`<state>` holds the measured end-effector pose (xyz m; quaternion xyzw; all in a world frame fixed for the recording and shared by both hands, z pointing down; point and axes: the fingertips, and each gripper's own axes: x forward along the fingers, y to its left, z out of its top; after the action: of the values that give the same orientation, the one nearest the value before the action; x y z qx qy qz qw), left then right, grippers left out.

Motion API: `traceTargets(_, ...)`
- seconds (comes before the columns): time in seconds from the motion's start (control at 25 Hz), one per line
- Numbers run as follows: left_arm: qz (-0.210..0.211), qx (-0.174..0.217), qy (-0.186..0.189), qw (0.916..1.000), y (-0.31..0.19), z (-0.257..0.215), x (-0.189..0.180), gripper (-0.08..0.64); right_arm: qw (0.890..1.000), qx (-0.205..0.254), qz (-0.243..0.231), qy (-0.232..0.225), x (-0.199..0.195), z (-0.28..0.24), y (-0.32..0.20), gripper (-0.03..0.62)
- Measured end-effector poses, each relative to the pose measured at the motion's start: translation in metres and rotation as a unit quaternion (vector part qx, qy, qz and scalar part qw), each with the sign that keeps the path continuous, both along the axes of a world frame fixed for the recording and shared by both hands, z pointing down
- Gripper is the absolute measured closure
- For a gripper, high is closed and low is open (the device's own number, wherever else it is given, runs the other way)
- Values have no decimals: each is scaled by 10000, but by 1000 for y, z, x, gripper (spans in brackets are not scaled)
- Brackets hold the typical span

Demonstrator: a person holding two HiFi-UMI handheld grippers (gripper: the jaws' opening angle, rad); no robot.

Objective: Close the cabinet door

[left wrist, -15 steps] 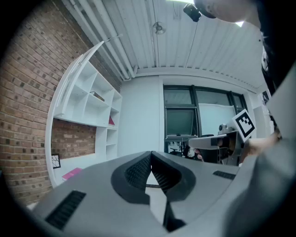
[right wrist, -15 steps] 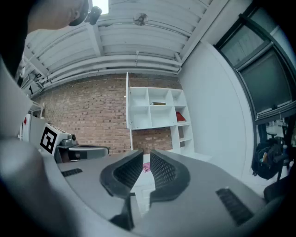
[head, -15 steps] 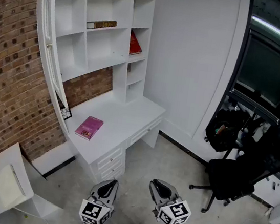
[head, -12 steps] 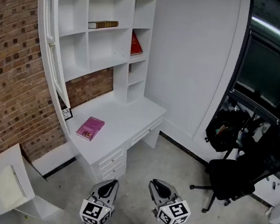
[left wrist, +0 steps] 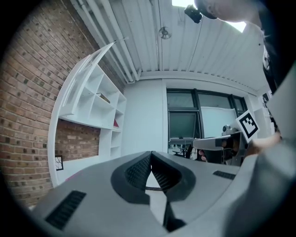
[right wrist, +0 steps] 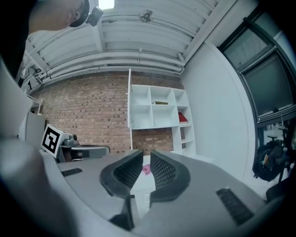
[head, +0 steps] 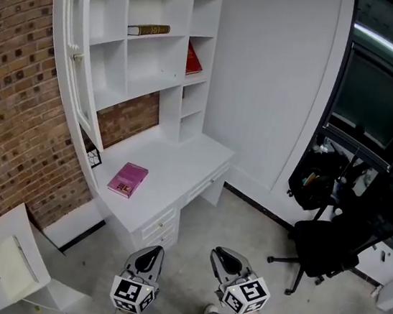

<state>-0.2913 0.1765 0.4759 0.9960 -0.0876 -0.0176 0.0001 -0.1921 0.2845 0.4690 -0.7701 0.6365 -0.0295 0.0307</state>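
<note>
Cabinet door (head: 77,63) open at left of shelves (head: 150,63); book (head: 128,179) on desk (head: 177,168); chair (head: 337,241) far right.

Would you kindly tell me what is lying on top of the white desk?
A pink book; a small dark patterned thing at the back is partly covered by the open door.

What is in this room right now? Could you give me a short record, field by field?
Cabinet door: swung open at the left side of the white shelf unit
Shelves: a brown book lying flat, a red book leaning
Desk: white, with a pink book on top
Left gripper: jaws shut, empty
Right gripper: jaws slightly apart, empty
Both grippers: held low, away from the door
Chair: black office chair at the right
</note>
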Motion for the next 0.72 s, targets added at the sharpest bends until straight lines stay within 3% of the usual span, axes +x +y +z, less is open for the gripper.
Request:
traceTargets(0.36,-201,6,-115,9997,-52,12,32,552,9997,101,143,-157,47,7,-44,537)
traceTargets(0.72,-403,75,-209,9989,-118,1,112,552,9993,140,-140,-326,122,6,-117,537)
